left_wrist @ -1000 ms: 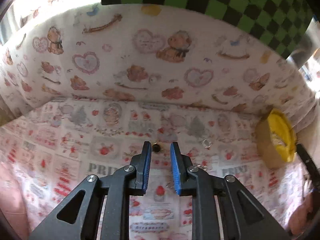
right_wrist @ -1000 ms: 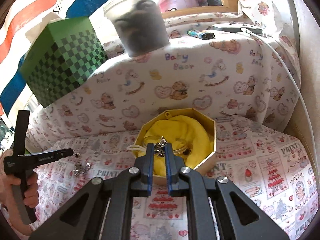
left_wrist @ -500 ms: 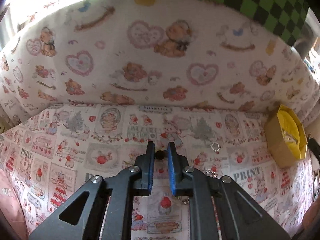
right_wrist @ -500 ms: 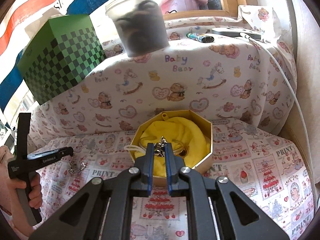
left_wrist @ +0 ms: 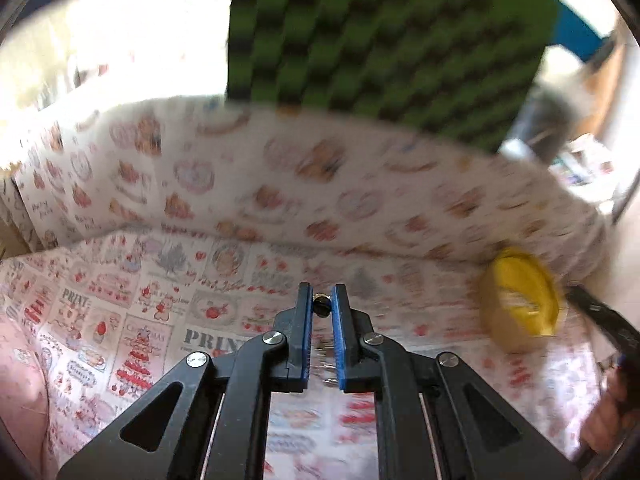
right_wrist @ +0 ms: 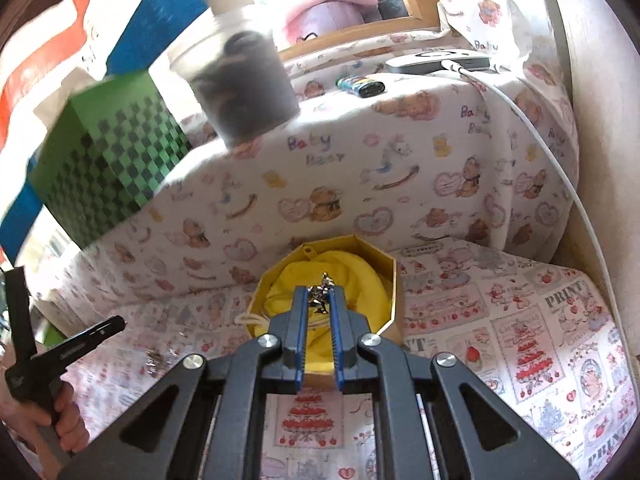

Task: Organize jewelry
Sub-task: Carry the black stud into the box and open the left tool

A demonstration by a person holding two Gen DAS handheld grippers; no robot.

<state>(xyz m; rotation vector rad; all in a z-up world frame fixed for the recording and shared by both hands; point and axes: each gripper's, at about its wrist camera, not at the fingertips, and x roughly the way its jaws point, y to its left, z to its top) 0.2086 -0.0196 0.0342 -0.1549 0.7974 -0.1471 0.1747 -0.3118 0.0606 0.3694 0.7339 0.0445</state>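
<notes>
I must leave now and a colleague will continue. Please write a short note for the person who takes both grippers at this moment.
Left gripper: shut on a small dark bead, held above the printed cloth.
Right gripper: shut on a silver charm, held over the open box with its yellow lining.
Box: on the cloth, to the right of the left gripper.
Done: two pieces picked up.
Left: put both pieces in the box; then collect the loose pieces on the cloth near the left gripper. The picture there is blurred, so I cannot count them.
</notes>
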